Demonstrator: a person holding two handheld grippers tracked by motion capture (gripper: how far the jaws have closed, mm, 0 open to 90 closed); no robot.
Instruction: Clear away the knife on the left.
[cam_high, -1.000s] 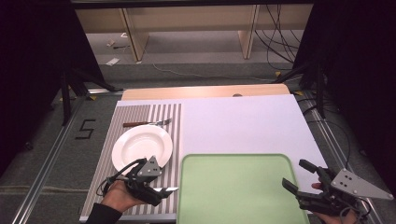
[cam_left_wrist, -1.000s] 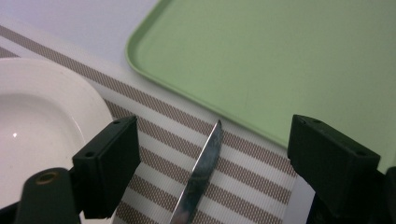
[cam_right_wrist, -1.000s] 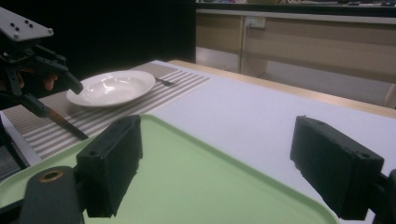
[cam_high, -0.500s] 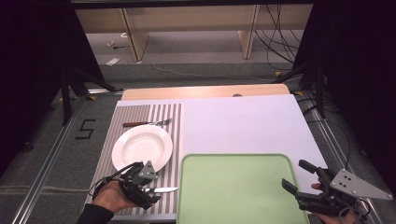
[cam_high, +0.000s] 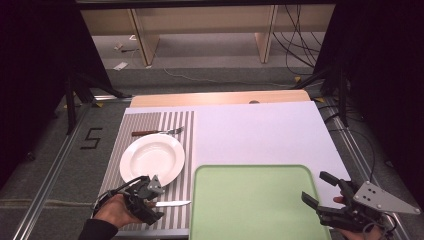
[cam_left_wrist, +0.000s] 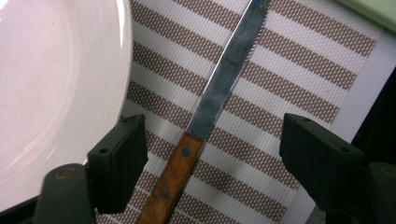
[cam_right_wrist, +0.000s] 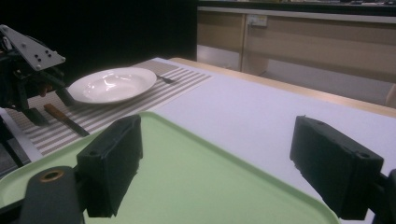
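Note:
A knife with a wooden handle and a steel blade lies on the striped placemat, right beside the white plate. My left gripper is open and straddles the handle where it meets the blade; its jaws have just been closing and the pads stand clear of the knife. In the high view the left gripper is at the near left, the knife pointing right toward the green tray. My right gripper hangs open at the tray's near right corner, with nothing between its jaws.
A fork lies on the placemat beyond the plate. The white tabletop stretches behind the tray. From the right gripper view the plate, knife and left gripper are at far left.
My left gripper has slid a little toward the table's near edge over the knife handle. The knife, plate and right gripper have not moved.

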